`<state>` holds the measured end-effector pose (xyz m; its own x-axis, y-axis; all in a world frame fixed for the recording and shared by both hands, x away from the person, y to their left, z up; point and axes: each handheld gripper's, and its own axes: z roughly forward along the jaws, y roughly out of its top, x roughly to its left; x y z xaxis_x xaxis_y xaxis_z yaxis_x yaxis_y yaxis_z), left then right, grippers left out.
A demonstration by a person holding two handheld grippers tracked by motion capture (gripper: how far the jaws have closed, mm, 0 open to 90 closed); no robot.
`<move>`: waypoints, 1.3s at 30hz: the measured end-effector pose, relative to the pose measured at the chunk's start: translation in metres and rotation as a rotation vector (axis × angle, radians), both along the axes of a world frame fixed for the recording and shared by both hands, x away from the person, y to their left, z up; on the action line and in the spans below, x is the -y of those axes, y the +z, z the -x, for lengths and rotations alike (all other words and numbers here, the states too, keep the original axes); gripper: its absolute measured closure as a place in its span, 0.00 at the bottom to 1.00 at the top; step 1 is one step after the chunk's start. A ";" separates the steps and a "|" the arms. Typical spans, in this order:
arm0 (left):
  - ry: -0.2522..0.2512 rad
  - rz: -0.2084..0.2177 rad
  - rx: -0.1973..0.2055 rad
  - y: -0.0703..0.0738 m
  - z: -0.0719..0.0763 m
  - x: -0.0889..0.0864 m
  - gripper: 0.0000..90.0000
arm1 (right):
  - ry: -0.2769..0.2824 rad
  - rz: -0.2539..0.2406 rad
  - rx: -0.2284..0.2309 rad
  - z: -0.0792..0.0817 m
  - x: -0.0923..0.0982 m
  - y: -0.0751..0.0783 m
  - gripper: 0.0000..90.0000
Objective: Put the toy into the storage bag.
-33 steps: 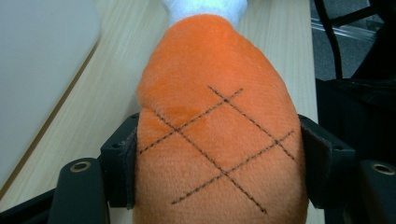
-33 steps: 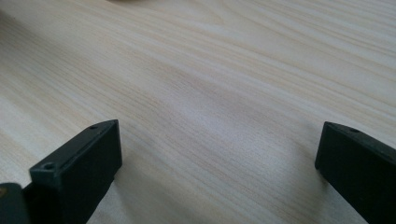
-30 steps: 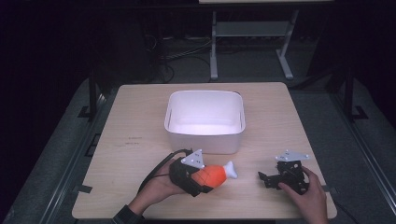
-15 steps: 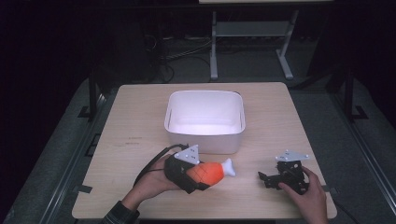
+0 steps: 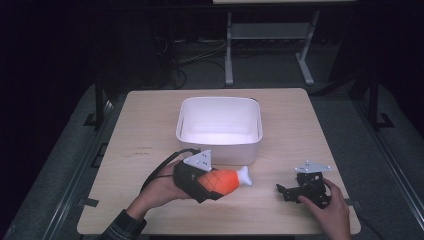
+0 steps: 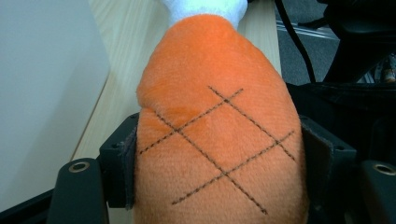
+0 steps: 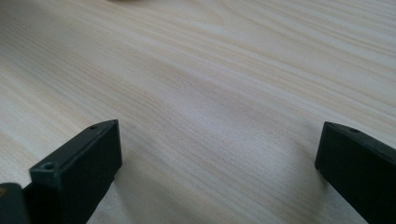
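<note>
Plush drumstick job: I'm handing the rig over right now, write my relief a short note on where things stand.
Left gripper: shut on the orange plush drumstick, pads pressing both its sides, white bone end pointing toward the right gripper.
Right gripper: open, holds nothing, resting low on the table near its front right corner.
White bin: mid-table, just beyond the drumstick, looks empty.
Done: drumstick grasped, in front of the bin.
Left: probably carry it over the bin's near wall and release it inside; that goal is my guess from the layout.
</note>
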<state>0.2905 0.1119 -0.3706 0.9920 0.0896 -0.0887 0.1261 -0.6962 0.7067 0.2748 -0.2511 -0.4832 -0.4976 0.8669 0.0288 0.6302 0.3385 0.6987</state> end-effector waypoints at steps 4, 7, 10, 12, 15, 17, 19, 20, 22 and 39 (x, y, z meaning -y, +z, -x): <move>-0.012 0.011 -0.005 0.006 -0.001 0.000 0.30 | 0.000 0.000 0.000 0.000 0.000 0.000 0.00; -0.015 0.013 -0.007 0.010 -0.003 0.000 0.30 | 0.000 0.000 0.000 0.000 0.000 0.000 0.00; -0.019 0.006 -0.002 0.014 -0.004 0.000 0.30 | 0.000 0.000 0.000 0.000 0.000 0.000 0.00; -0.017 0.010 -0.001 0.017 -0.005 0.000 0.30 | 0.000 -0.001 -0.001 0.000 0.000 0.000 0.00; -0.021 0.015 0.002 0.023 -0.007 -0.001 0.30 | 0.001 0.000 0.001 0.000 0.000 0.000 0.00; -0.022 0.013 0.014 0.027 -0.008 -0.001 0.30 | 0.001 0.000 0.001 0.000 0.000 0.000 0.00; -0.019 0.018 0.017 0.031 -0.010 -0.001 0.30 | -0.001 0.000 0.001 0.000 0.000 0.000 0.00; -0.018 0.016 0.021 0.033 -0.011 -0.001 0.30 | -0.002 0.000 0.000 0.000 0.000 0.000 0.00; -0.018 0.017 0.028 0.037 -0.013 -0.001 0.30 | -0.001 0.000 0.000 0.000 0.000 0.000 0.00; -0.015 0.029 0.037 0.061 -0.028 -0.003 0.30 | 0.001 -0.001 0.001 0.000 0.000 0.000 0.00</move>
<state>0.3187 0.1148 -0.3092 0.9959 0.0722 -0.0539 0.0886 -0.6772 0.7304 0.2748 -0.2511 -0.4831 -0.4986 0.8664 0.0286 0.6289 0.3388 0.6998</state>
